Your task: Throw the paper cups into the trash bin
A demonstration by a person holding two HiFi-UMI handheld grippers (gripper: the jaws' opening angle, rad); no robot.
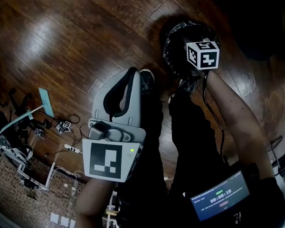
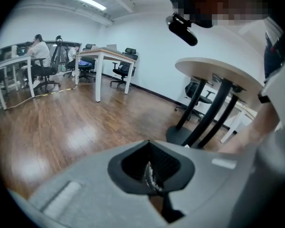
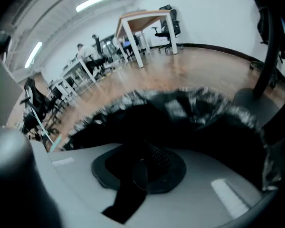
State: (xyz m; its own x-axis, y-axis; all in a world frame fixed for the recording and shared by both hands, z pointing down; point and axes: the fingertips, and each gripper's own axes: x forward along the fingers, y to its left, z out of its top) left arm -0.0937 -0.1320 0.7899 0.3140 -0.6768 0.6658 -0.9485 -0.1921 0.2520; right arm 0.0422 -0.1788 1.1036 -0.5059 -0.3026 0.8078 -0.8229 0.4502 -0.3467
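Right tongs (image 3: pixel 143 167) hang slightly spread and empty over the bin (image 1: pixel 172 42); left tongs (image 1: pixel 132 72) are pressed together. No cup shows; dropped off-centre, one could catch the rim and miss.

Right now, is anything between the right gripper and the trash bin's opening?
Nothing visible does. The right gripper hangs right above the trash bin, whose black-lined mouth lies open below its slightly parted, empty jaws.

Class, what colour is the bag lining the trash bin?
The bag is glossy black, which shows best in the right gripper view.
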